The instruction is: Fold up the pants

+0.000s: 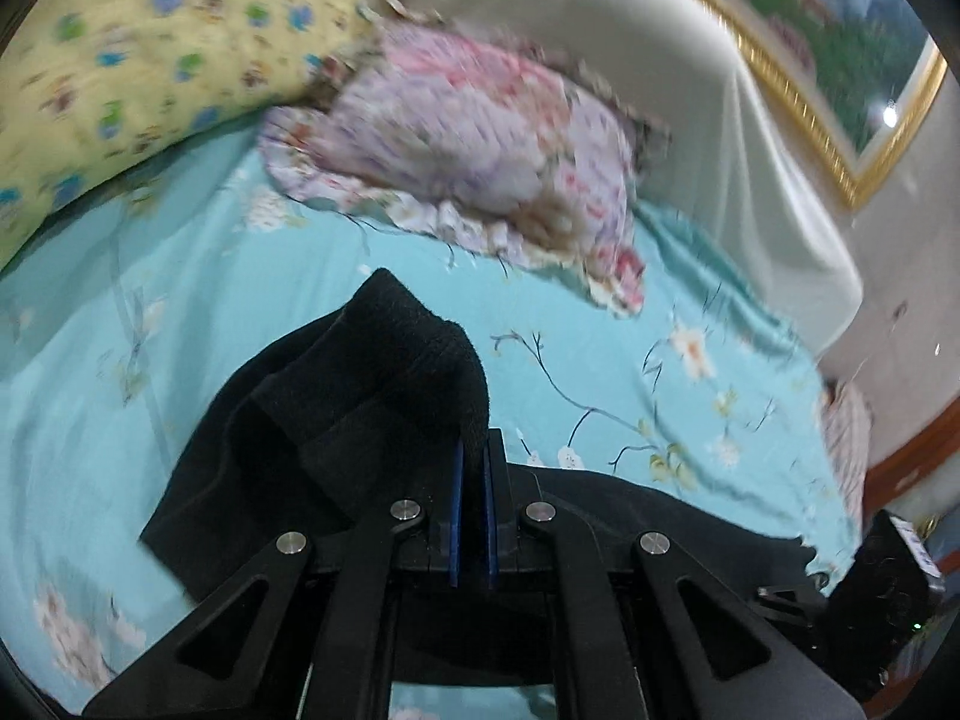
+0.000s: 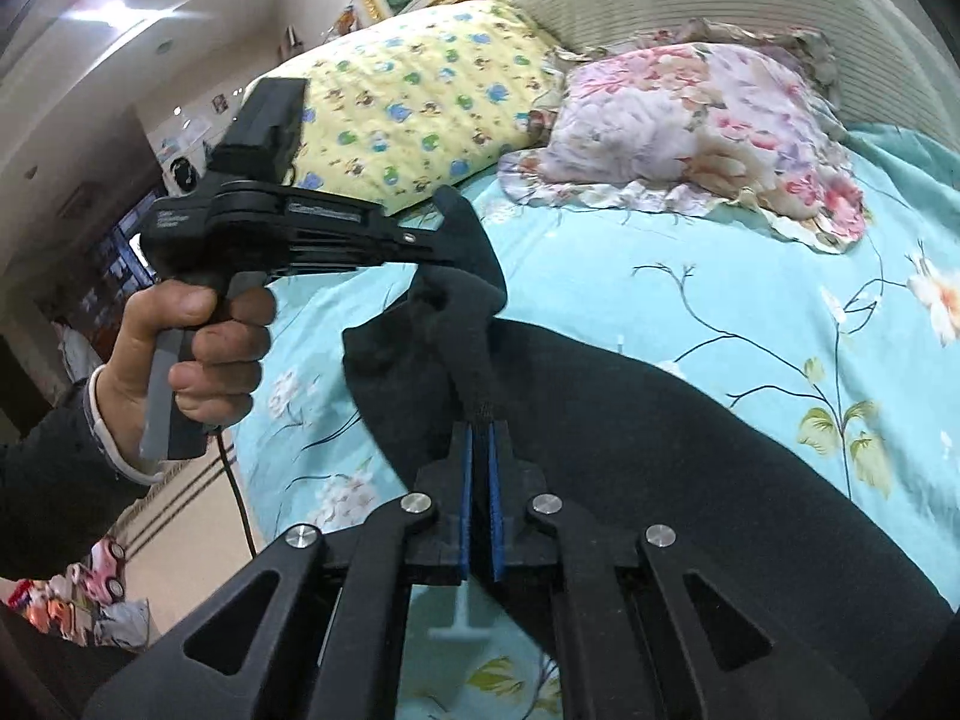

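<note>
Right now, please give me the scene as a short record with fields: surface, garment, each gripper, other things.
surface: turquoise floral bedsheet
garment: black knitted pants, partly lifted off the sheet
left gripper: shut on a pants edge
right gripper: shut on a pants edge
other things: yellow patterned pillow; pink floral pillow, both behind the pants

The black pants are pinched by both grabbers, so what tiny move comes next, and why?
Probably carry the held edge across and lay it over the rest. Both the left gripper and the right gripper have their jaws shut on the black pants, whose pinched edge is lifted while the remainder lies on the blue bedsheet. Lowering it would complete a fold.
</note>
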A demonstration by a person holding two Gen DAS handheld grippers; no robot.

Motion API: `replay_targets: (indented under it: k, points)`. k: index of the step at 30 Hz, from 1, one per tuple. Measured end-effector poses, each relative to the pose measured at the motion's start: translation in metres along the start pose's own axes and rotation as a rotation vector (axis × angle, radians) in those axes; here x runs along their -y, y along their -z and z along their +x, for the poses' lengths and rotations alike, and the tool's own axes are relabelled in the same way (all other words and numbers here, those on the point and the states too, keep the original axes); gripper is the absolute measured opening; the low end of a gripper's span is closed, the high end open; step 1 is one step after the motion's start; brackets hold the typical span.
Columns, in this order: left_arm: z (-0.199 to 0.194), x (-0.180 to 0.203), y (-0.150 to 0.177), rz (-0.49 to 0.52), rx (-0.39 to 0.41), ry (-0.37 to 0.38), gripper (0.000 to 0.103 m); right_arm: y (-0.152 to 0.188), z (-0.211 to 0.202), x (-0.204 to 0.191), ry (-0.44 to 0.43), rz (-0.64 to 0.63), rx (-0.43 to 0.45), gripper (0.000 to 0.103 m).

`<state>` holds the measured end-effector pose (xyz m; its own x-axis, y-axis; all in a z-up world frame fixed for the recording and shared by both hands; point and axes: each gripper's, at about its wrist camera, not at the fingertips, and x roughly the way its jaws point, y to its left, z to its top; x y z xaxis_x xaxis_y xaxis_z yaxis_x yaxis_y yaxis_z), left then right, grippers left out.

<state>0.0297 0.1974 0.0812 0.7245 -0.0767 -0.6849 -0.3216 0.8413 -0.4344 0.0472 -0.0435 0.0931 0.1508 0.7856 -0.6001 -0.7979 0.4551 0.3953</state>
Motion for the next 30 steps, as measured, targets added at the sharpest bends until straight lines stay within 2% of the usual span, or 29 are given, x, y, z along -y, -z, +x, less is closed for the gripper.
replay_targets:
  k: [3,10,15,25,28,29,30]
  points:
    - [-0.016,-0.013,0.011,-0.037,0.049,0.034,0.004,0.005,0.005,-0.007,0.002,-0.012,-0.019,0.006]
    - [-0.024,-0.044,0.038,-0.126,0.083,0.076,0.004,0.017,0.018,-0.015,0.010,-0.026,-0.065,0.006]
    - [-0.028,-0.056,0.056,-0.150,0.085,0.073,0.004,0.021,0.025,-0.017,0.019,-0.042,-0.092,0.006]
    - [-0.019,-0.076,0.080,-0.182,0.031,0.029,0.005,0.030,0.042,-0.015,0.028,-0.046,-0.162,0.006]
    - [-0.021,-0.075,0.082,-0.168,0.026,-0.003,0.008,0.030,0.045,-0.012,0.021,-0.013,-0.167,0.011]
    - [-0.022,-0.075,0.082,-0.165,0.026,-0.021,0.010,0.031,0.045,-0.011,0.016,-0.005,-0.165,0.016]
    - [-0.024,-0.075,0.083,-0.167,0.022,-0.043,0.017,0.031,0.044,-0.011,0.012,0.001,-0.162,0.024]
